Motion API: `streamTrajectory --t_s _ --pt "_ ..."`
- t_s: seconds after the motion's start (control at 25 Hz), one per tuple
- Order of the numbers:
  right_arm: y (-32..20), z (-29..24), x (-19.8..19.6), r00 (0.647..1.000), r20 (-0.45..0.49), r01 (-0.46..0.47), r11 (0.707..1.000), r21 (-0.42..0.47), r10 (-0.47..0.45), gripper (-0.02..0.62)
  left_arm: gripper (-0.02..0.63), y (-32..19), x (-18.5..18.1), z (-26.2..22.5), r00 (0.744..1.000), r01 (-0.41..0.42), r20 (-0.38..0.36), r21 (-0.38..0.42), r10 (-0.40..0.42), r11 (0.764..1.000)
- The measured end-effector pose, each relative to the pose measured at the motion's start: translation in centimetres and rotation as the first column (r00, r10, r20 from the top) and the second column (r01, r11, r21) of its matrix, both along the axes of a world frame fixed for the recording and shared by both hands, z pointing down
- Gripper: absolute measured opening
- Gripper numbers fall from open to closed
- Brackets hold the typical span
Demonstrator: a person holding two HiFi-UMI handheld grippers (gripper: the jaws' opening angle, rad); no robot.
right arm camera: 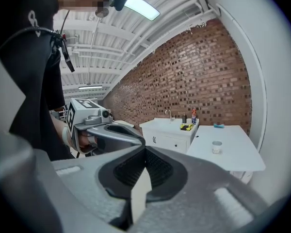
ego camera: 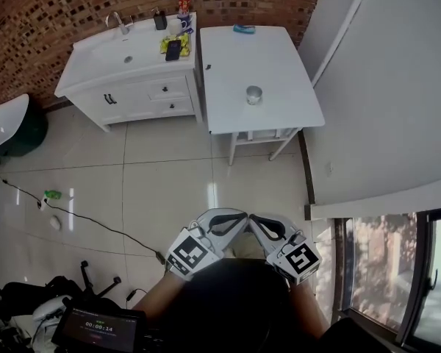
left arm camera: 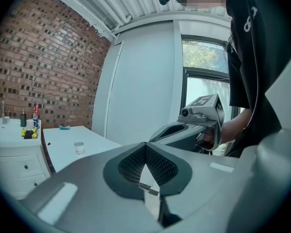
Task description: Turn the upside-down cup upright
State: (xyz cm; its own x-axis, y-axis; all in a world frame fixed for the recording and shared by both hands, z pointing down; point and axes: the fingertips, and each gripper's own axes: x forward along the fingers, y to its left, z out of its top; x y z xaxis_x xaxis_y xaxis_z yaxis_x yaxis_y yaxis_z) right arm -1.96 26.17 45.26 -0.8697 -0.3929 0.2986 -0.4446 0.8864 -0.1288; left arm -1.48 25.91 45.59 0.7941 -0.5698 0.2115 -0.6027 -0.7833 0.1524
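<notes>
Holding both tools close to the body: left gripper (ego camera: 231, 221) and right gripper (ego camera: 263, 225) sit nose to nose, tips nearly touching. Both pairs of jaws are pressed together with nothing between them (each gripper view confirms this).

Risk 1: the tips knock together if either gripper swings inward.

On the floor, a black cable (ego camera: 95, 223) runs across the tiles to the left. A foot could catch it on a walk forward that strays left.

Further off, the table (ego camera: 279, 57) has a smooth white top. The cup (ego camera: 254, 94) stands alone on its front half, well apart from both grippers. It is too small here to tell which end is up.

Risk 2: arriving with jaws closed would shove the cup, not grasp it. It could skid or roll off the edge.

Risk 3: a shallow pinch on the wall may slip mid-turn.
</notes>
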Motion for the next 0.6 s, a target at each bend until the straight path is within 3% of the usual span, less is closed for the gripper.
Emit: streamTrajectory --t_s 0.24,0.6 --pt "0.6 -0.4 2.1 1.0 0.004 -0.012 1.0 0.021 0.012 -0.009 0.014 0.7 1.6 -0.6 1.0 0.001 0.007 0.025 -0.001 1.0" --pt "1.4 -1.2 8.8 1.0 0.014 -0.012 0.999 0.053 0.012 -0.009 0.014 1.5 8.3 -0.7 1.0 0.0 0.028 0.046 -0.002 0.999"
